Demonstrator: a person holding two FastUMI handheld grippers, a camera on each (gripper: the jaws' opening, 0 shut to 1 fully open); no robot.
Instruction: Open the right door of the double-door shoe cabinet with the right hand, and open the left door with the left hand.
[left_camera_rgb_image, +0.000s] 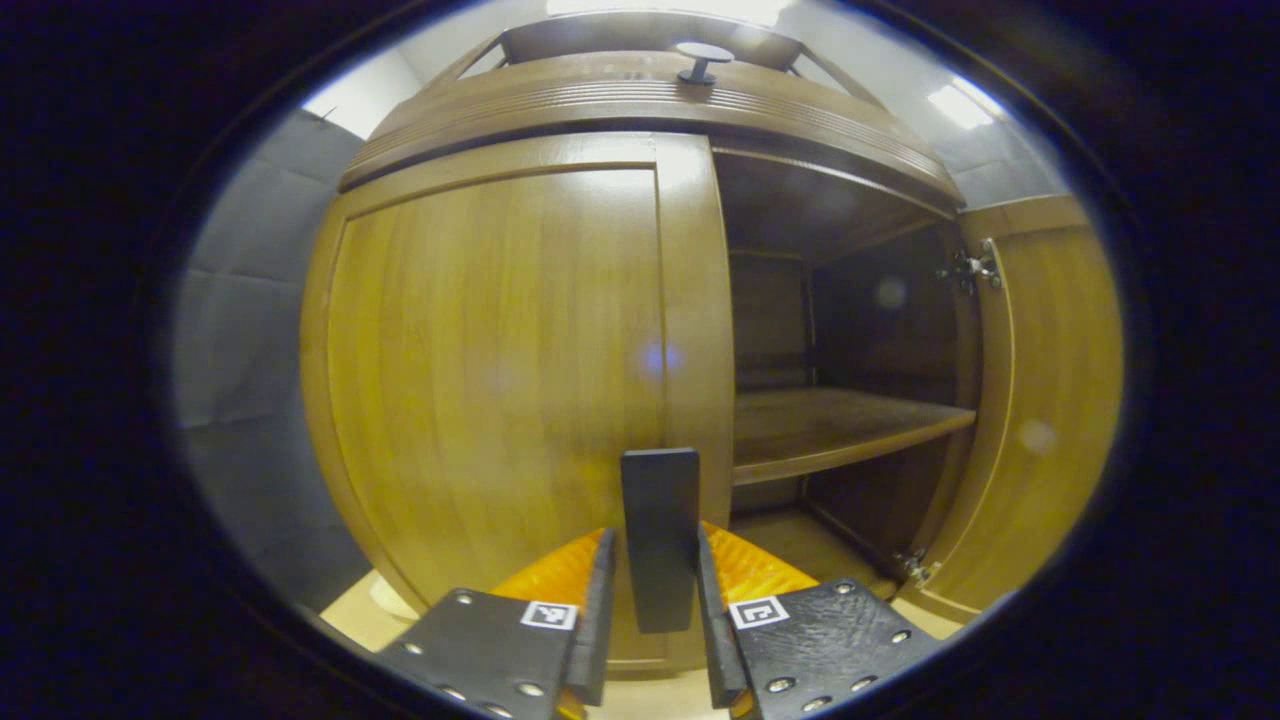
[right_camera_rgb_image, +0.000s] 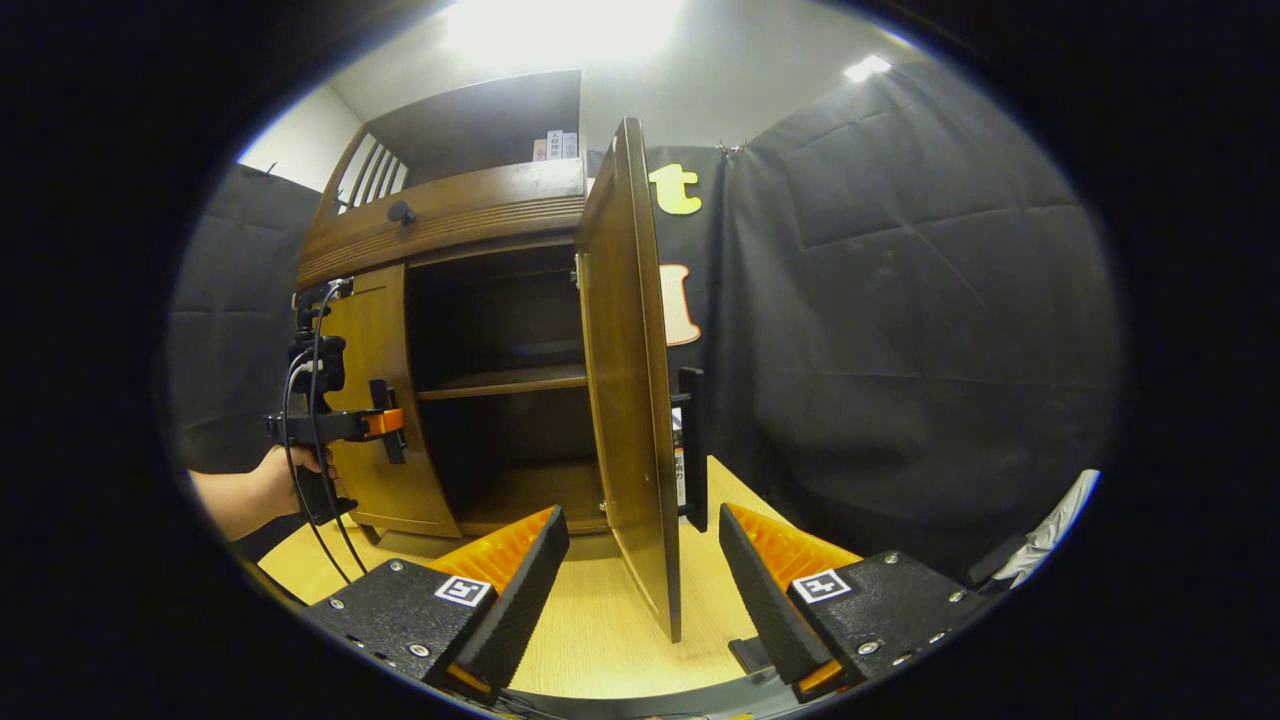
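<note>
Around left door handle (left_camera_rgb_image: 659, 537), left tongs (left_camera_rgb_image: 655, 640)

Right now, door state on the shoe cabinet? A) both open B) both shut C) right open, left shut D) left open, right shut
C: in the left gripper view the right door is swung wide, baring the shelf, while the left door sits flush, its handle between the fingers of the left gripper.

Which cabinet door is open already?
The right door is open, swung out so the shelf inside shows. The left door is flat shut, with the left tongs closing around its black handle.
</note>
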